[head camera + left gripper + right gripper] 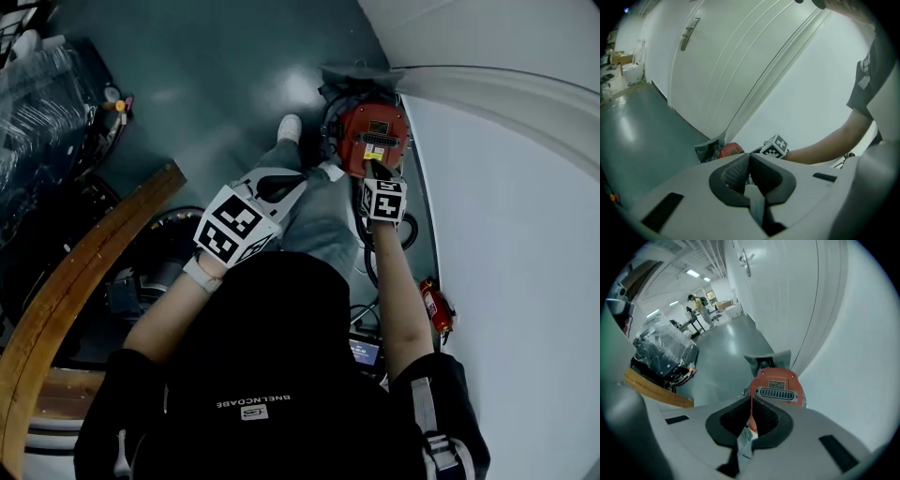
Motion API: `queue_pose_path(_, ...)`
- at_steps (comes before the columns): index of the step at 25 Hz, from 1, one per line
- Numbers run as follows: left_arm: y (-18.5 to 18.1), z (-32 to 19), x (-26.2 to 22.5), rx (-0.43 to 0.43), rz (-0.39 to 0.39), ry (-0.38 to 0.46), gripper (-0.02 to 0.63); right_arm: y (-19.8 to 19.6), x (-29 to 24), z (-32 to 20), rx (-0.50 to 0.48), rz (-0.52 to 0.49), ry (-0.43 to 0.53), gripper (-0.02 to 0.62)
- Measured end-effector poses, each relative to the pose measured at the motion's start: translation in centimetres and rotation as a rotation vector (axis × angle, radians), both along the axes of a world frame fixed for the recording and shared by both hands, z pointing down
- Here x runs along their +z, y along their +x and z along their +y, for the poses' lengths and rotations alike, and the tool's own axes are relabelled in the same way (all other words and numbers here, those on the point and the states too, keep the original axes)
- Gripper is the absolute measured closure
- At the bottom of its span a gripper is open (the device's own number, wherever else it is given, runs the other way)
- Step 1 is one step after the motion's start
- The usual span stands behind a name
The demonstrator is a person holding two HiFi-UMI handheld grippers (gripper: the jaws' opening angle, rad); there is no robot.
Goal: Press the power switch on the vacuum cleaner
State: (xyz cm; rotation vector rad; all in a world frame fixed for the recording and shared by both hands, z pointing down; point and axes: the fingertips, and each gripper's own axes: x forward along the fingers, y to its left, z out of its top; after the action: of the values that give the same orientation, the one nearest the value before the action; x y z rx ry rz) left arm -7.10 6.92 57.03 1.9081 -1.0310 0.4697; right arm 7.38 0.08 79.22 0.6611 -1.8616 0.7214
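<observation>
Grey rubber pads on my left gripper point(750, 158) are pressed flat together with nothing between them. It hangs over the person's bent leg point(319, 220), apart from everything else.

My right gripper point(375, 170) reaches further out on a straight arm. Its pads are also closed to a hairline slit and hold nothing. Their tips lie over the top of the red vacuum cleaner point(373, 131), beside a pale label. I cannot tell whether they touch a switch. In the right gripper view the cleaner sits just past the jaws, its dark slotted vent point(777, 393) facing me. It stands on the green floor point(225, 66) against the white wall point(525, 234), with black cable looped at its near side.

A red fire extinguisher point(436, 306) is by the wall, nearer to me. A wooden board point(80, 277) curves along on the left.

Just behind the cleaner sits a grey open-mouthed bin point(765, 361) with something dark inside that I cannot identify. Further left, a dark machine point(663, 355) is wrapped in clear plastic. Far down the hall are what look like cardboard boxes point(725, 305), their contents out of sight, and a person point(696, 303).
</observation>
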Motion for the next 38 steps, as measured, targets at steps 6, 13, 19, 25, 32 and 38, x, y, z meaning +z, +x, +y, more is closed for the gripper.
queue_pose_path(6, -0.7, -2.0, -3.7, 0.006, -0.008, 0.077, 0.592, -0.6, -7.6, -0.7, 0.061, -0.079, 0.079, 0.563)
queue_pose_path(13, 0.6, -2.8, -8.2, 0.06, 0.005, 0.148, 0.592, 0.0, -16.8, -0.5, 0.113, -0.173, 0.164, 0.563)
queue_pose_path(19, 3.0, -3.6, -12.9, 0.137, 0.031, 0.226, 0.592, 1.7, -26.5, -1.4, 0.181, -0.26, 0.285, 0.563)
queue_pose_path(25, 6.3, -3.9, -17.2, 0.205, 0.052, 0.284, 0.592, 4.4, -35.3, -1.0, 0.25, -0.347, 0.402, 0.563)
queue_pose_path(32, 8.0, -6.0, -20.7, 0.275, 0.081, 0.347, 0.592, 6.7, -41.9, -0.8, 0.351, -0.426, 0.518, 0.563)
queue_pose_path(38, 10.6, -7.3, -23.0, 0.349, 0.098, 0.402, 0.592, 8.1, -46.5, -0.2, 0.385, -0.517, 0.62, 0.563)
